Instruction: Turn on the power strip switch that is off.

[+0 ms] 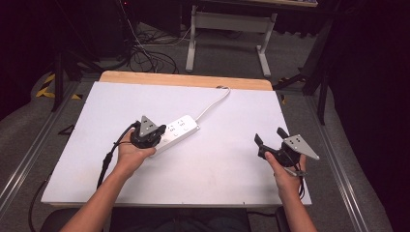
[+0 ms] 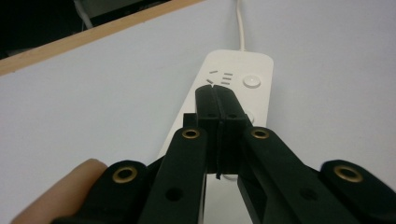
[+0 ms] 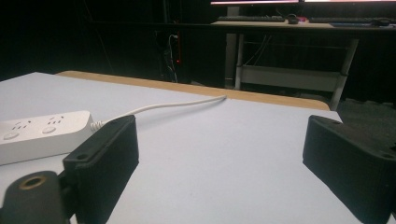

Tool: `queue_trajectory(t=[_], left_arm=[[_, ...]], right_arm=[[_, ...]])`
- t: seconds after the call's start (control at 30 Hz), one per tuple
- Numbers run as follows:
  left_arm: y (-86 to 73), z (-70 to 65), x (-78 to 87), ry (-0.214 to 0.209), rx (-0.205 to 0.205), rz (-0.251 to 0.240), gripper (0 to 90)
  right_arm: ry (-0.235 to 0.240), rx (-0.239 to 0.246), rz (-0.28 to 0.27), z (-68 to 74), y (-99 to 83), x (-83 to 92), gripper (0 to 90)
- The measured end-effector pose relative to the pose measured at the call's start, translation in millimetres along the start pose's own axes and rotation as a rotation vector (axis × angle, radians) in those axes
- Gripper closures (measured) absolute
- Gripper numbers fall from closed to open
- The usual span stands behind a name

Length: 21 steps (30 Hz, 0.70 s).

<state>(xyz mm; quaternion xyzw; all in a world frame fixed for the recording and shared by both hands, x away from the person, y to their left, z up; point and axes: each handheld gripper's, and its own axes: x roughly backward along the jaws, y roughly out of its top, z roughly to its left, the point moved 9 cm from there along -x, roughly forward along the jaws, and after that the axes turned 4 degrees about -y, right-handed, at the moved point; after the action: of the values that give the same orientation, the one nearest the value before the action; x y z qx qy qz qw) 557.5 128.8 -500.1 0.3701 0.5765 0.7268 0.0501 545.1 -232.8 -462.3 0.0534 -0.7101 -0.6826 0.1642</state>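
1. Pressing down over the near end of the white power strip (image 2: 233, 88), the left gripper (image 2: 218, 100) has its two black jaws clamped flat against each other with nothing between them, the tips resting right around the socket face.
2. From the high view the left hand (image 1: 129, 153) wraps that gripper's body, grey plate on top, black cable trailing back off the near edge.
3. Right gripper (image 1: 270, 138) is spread wide, jaws well apart, grasping nothing, sitting low at the right side of the table in the right hand (image 1: 285, 175).
4. Power strip lies diagonally near the middle of the white table top (image 1: 208, 164), and its white cord (image 1: 212, 104) snakes off to the far wooden edge (image 1: 183, 79).
5. Right gripper view catches the strip's far end at the left, two socket groups and two round buttons showing.
6. Beyond the table: grey floor, a tangle of cables, a white desk frame (image 1: 227, 29).
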Motion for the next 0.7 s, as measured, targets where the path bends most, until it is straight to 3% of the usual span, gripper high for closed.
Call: queue_trajectory(t=[0.57, 0.7], left_arm=[[-18.4, -8.9, -15.5, -0.042, 0.006, 0.155, 90.0], [-18.8, -7.7, -15.5, -0.035, 0.003, 0.166, 90.0]], right_arm=[[0.001, 0.001, 0.014, -0.1, -2.3, -0.7, 11.2], [0.001, 0.0, 0.013, -0.5, -2.1, -0.8, 11.2]])
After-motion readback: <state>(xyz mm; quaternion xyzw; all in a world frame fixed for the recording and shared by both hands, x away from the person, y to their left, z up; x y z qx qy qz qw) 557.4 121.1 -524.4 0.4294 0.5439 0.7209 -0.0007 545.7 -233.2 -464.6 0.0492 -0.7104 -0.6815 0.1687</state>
